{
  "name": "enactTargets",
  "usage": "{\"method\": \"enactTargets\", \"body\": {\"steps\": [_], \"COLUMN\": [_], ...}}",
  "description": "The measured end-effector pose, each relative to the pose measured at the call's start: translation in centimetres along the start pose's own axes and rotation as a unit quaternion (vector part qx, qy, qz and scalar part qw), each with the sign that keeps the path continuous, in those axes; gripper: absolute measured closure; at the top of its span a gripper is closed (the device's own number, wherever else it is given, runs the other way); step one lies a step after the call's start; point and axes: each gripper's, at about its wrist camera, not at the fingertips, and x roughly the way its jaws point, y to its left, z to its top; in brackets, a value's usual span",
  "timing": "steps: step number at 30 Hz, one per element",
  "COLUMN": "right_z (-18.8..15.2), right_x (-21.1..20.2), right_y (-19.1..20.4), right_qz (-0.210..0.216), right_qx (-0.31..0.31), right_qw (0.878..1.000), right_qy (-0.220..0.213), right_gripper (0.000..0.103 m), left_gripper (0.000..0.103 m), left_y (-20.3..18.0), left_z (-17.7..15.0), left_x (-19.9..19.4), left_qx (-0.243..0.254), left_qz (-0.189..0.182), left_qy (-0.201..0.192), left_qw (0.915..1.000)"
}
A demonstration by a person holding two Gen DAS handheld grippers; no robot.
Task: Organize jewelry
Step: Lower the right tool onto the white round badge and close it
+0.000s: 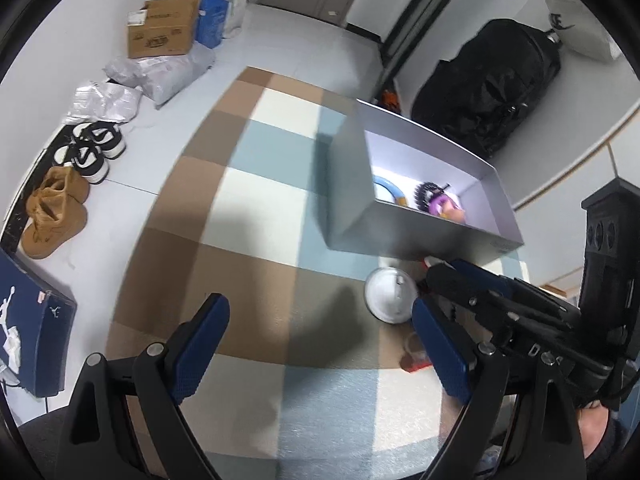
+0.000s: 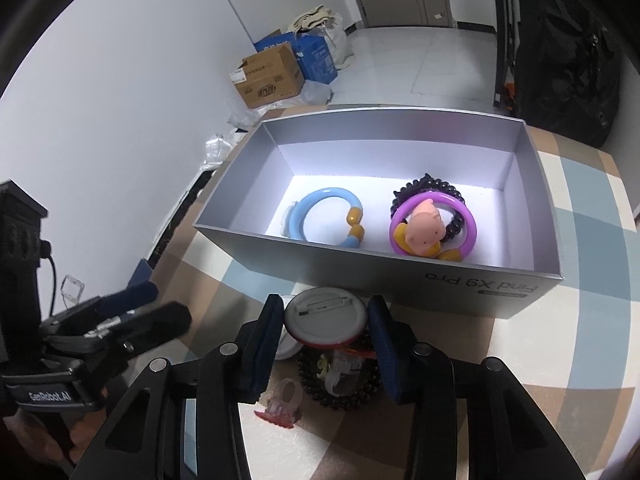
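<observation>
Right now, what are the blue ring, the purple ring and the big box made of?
The blue ring looks like smooth glossy plastic or glass; it shines, and amber beads sit on it. The purple ring looks like shiny plastic, with a rubbery-looking doll figure inside it. The box seems to be stiff matte cardboard, grey outside and white inside, with sharp folded corners and printed lettering.

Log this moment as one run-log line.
right gripper: shut on round badge, back side up | left gripper: open, empty | grey box: holds blue bracelet, purple ring toy
</observation>
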Motion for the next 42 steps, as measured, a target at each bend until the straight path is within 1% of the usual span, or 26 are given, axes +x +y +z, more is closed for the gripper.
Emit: {"method": "enactTargets", "body": {"steps": [6,9,12,19,20,21,24,25,28,31,35,37,38,40,42], "right_z": [-0.1,-0.4,-0.4,-1.0,-1.1,-1.1,-1.2,-1.2,-1.4,-1.5,-1.5,-1.5,-1.5,-1.6,-1.6], "right_x": [-1.5,-2.4,-3.2,-5.2,-5.4,-5.6,-6.1,-6.3,-6.9,-7.2,-7.4,-7.6,-7.7,-7.9,-8.0], "right_y": [-1.3,-2.1,-2.7,-3.7,-4.0,-4.3,-4.9,-5.1,-5.5,-5.8,-6.0,-6.1,-6.2,-6.3,-6.5], "right_qz": [0.006,0.011,0.015,0.018,0.018,0.018,0.019,0.02,0.021,0.022,0.024,0.025,0.025,0.025,0.024], "right_qx": [0.019,0.032,0.039,0.047,0.051,0.053,0.061,0.063,0.067,0.07,0.072,0.073,0.074,0.075,0.076], "right_qw": [1.0,0.999,0.999,0.998,0.997,0.997,0.997,0.996,0.996,0.995,0.995,0.995,0.995,0.995,0.994], "right_qy": [-0.014,-0.02,-0.028,-0.045,-0.047,-0.048,-0.053,-0.054,-0.059,-0.062,-0.063,-0.065,-0.066,-0.068,-0.068], "right_gripper": [0.061,0.061,0.061,0.061,0.061,0.061,0.061,0.061,0.061,0.061,0.061,0.061,0.061,0.061,0.061], "left_gripper": [0.013,0.013,0.013,0.014,0.016,0.02,0.022,0.027,0.034,0.036,0.038,0.045,0.048,0.063,0.066], "left_y": [-1.9,-3.0,-3.5,-4.2,-4.4,-4.5,-4.8,-4.9,-4.9,-4.9,-5.9,-6.2,-6.3,-6.2,-6.1], "left_z": [-0.5,-1.3,-1.7,-1.1,-1.1,-1.1,-1.1,-1.1,-1.0,-0.9,-1.1,-1.2,-1.2,-1.2,-1.2], "left_x": [0.6,1.3,1.6,2.2,2.4,2.6,2.8,2.8,2.8,3.0,3.5,3.5,3.4,3.3,3.2], "left_qx": [0.047,0.072,0.08,0.086,0.087,0.09,0.099,0.102,0.1,0.101,0.117,0.126,0.126,0.125,0.125], "left_qz": [0.018,0.029,0.03,0.016,0.018,0.02,0.04,0.043,0.049,0.053,0.062,0.072,0.07,0.073,0.069], "left_qy": [0.003,0.018,0.023,0.024,0.024,0.025,0.021,0.02,0.015,0.012,0.01,0.009,0.008,0.009,0.01], "left_qw": [0.9987,0.9968,0.996,0.9959,0.9957,0.9955,0.994,0.9937,0.9936,0.9934,0.9911,0.9894,0.9895,0.9894,0.9897]}}
